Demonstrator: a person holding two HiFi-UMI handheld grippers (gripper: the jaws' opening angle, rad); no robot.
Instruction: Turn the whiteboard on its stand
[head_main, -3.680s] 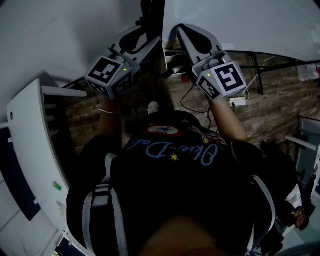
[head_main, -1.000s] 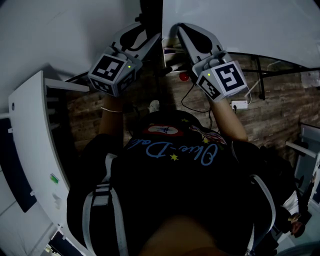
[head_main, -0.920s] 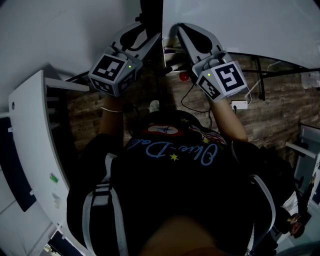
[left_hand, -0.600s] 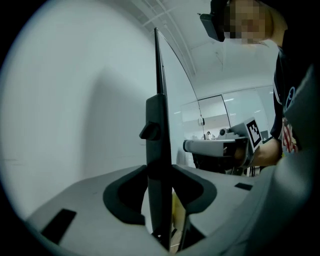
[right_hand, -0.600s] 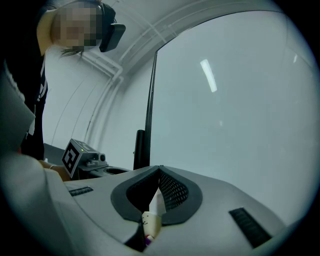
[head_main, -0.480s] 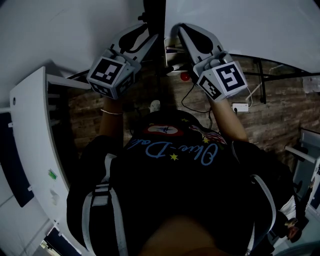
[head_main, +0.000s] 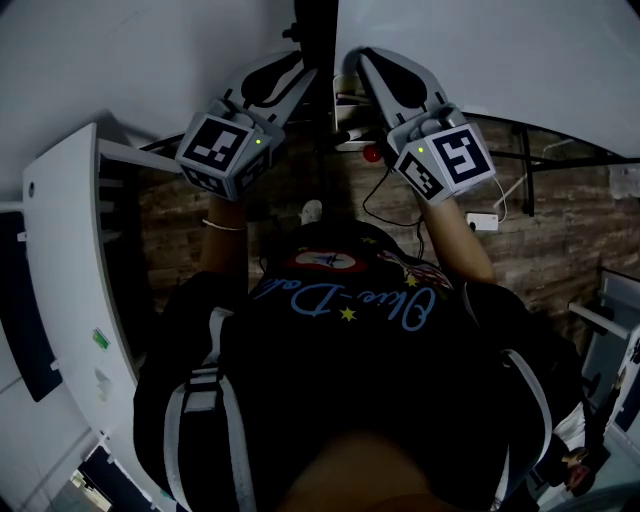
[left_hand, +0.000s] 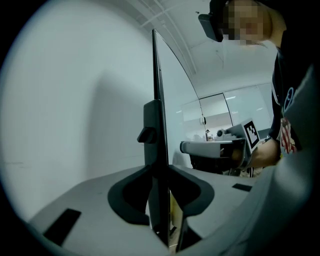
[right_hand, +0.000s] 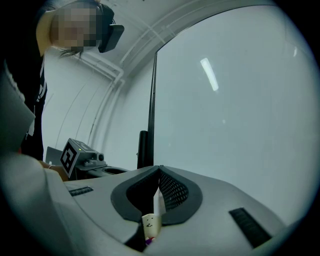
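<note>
Check the left gripper (left_hand: 156, 168) first: jaws just drawn closer, pads pressed on both sides of the dark upright (left_hand: 153, 125), just below its knob (left_hand: 143, 135). Check the right gripper (right_hand: 159, 169) next: tips closed together on a thin white strip (right_hand: 156, 199), probably the board's own edge, though not certain. Locate the whiteboard (right_hand: 235, 100) directly beyond both tools, standing upright on its stand, face spreading right of that edge. Before turning, firm up both holds; then push with one hand and pull with the other, slowly and evenly, without twisting the jaws off the edge. Mind the stand leg (head_main: 527, 180) on the floor (head_main: 560, 230) beyond.
</note>
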